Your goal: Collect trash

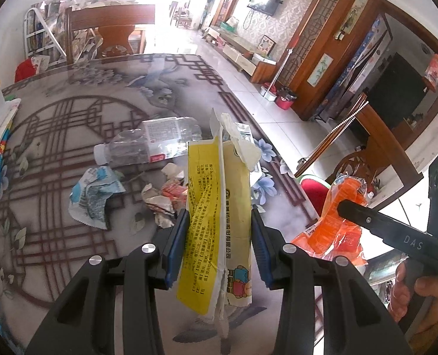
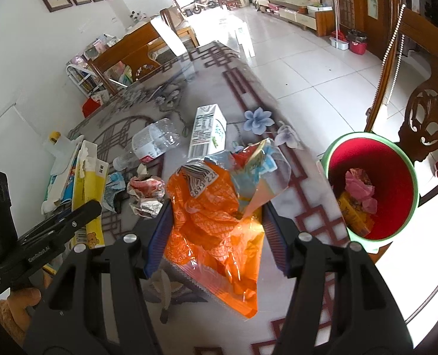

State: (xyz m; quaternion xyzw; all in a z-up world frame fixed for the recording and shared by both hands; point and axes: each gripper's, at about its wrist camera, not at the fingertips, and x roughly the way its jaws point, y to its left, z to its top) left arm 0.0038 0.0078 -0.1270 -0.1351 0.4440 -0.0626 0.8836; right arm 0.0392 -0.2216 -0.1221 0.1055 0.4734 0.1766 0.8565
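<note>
The left hand-held gripper (image 1: 219, 236) pinched a torn yellow carton (image 1: 216, 222) above the desk (image 1: 56, 148). The right hand-held gripper (image 2: 216, 224) clamped a crumpled orange wrapper (image 2: 213, 230) near the desk's right edge

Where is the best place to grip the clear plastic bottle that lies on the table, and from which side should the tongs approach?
Grip the clear plastic bottle across its crumpled, labelled middle, coming from above with the fingers astride its long axis. It lies on its side, so the neck and white cap are narrow and likely to slip, while the dented body should give under the pads. Both tongs are already full.
</note>
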